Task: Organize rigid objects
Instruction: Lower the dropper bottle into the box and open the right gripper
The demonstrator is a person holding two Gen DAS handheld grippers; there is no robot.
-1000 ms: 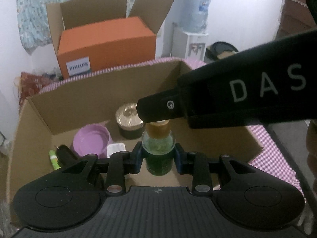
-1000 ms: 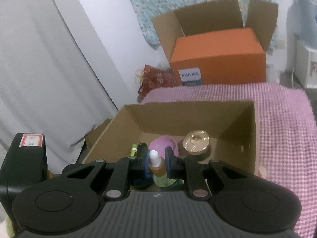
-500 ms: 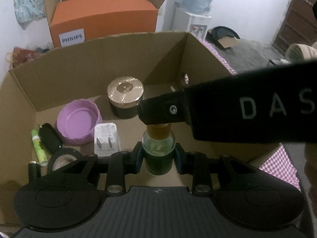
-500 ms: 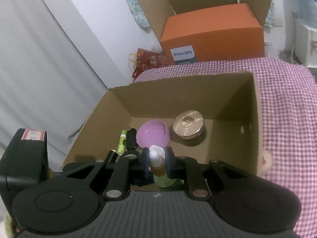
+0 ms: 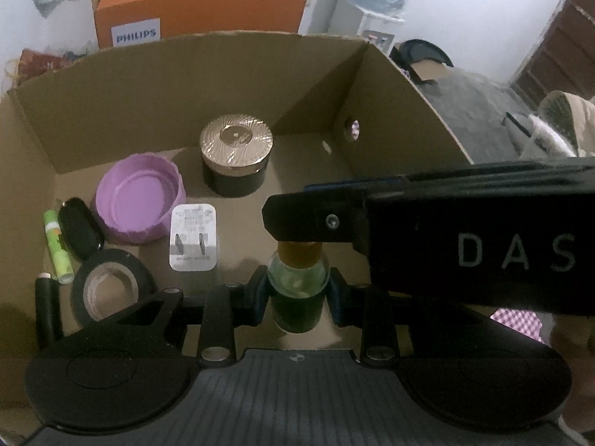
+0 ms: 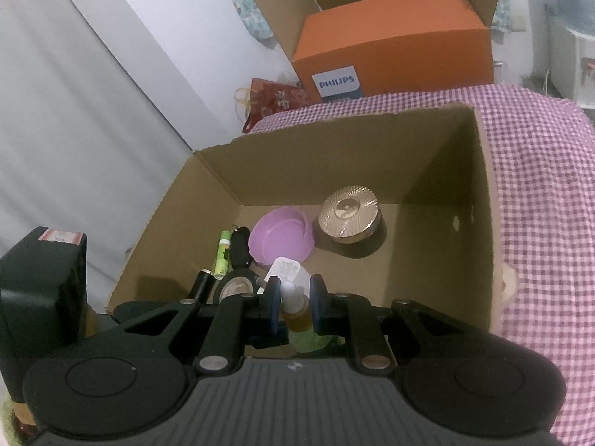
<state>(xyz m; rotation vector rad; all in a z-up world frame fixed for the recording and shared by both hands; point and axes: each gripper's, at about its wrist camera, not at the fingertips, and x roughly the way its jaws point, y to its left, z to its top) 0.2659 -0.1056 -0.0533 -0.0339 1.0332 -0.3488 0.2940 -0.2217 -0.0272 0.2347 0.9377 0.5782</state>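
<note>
A small green glass dropper bottle (image 5: 297,293) with an amber neck and white tip is held over the near part of an open cardboard box (image 5: 186,85). My left gripper (image 5: 297,291) is shut on the bottle's body. My right gripper (image 6: 293,299) is shut on its white dropper top (image 6: 290,293), and its finger crosses the left wrist view (image 5: 316,219) above the bottle. The box (image 6: 334,156) holds a gold-lidded dark jar (image 5: 236,160), a purple lid (image 5: 139,200), a white charger plug (image 5: 193,238), a black tape roll (image 5: 111,286), a green tube (image 5: 57,249) and a black key fob (image 5: 80,230).
The box sits on a purple checked cloth (image 6: 539,193). An orange Philips box (image 6: 394,41) inside an open carton stands behind it. A black marker (image 5: 46,308) lies at the box's near left corner. A white curtain (image 6: 74,130) hangs at the left.
Both grippers have carried the bottle forward and down over the box. The box's contents now show larger and from more directly above.
</note>
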